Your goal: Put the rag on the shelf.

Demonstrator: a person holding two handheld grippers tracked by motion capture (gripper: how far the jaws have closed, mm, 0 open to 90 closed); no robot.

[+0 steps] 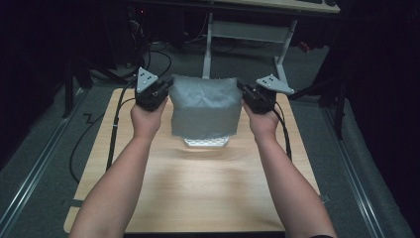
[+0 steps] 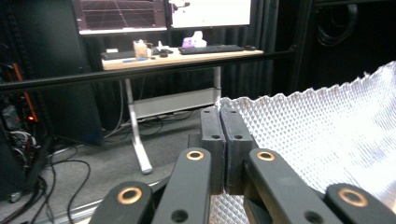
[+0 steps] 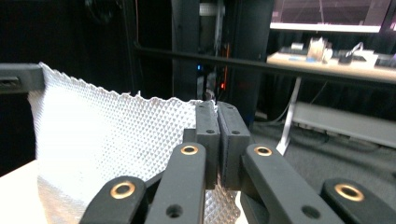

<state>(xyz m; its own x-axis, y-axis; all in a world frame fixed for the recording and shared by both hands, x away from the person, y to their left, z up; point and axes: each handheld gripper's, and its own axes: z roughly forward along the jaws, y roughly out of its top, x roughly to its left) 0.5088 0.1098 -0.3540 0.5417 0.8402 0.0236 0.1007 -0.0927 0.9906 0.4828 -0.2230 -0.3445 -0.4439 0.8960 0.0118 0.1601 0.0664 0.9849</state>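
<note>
A silvery sheet of embossed bubble-wrap foil hangs upright over the middle of the wooden table, stretched between both grippers. My left gripper is shut on the sheet's upper left corner; its jaws pinch the foil edge at the gripper tips. My right gripper is shut on the upper right corner, where the foil meets the gripper tips. The sheet's lower end rests folded on the table.
A desk with white legs stands beyond the table's far edge, with monitors and a keyboard on it. A black bar crosses in front of it. Cables lie on the grey floor to the left.
</note>
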